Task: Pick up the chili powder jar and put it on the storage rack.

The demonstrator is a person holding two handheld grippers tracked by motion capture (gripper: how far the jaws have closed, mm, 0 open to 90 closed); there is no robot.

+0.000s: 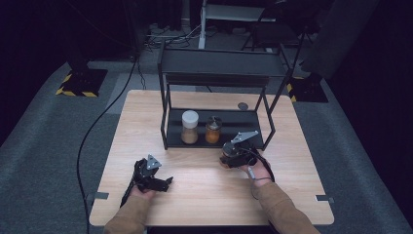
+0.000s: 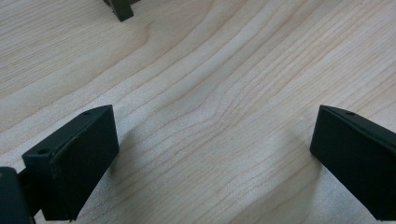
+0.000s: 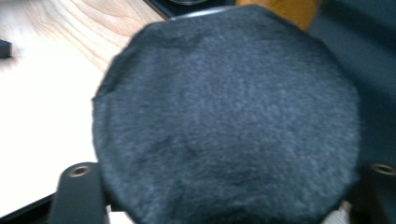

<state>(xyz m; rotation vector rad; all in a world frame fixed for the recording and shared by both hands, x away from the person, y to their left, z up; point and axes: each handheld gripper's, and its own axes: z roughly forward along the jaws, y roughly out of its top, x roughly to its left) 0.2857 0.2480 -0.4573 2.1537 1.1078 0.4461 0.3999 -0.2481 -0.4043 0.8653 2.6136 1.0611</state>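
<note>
My right gripper (image 1: 231, 157) stands in front of the black rack's lower shelf (image 1: 243, 122), shut on a jar with a round dark grey lid (image 3: 224, 121). A black jaw sits at each side of that lid, and a little of the brownish jar (image 1: 224, 162) shows under the gripper. On the shelf stand a white-lidded jar (image 1: 190, 126) of tan powder and a smaller amber jar (image 1: 213, 130). My left gripper (image 1: 164, 183) rests low over the wooden table (image 1: 204, 195) at the front left, its jaws wide open over bare wood (image 2: 214, 114).
The black two-tier rack (image 1: 165, 97) fills the back middle of the table. A small dark disc (image 1: 242, 106) lies behind the shelf. A dark block (image 2: 119, 9) sits ahead of the left gripper. Cables run over the grey floor (image 1: 48, 146).
</note>
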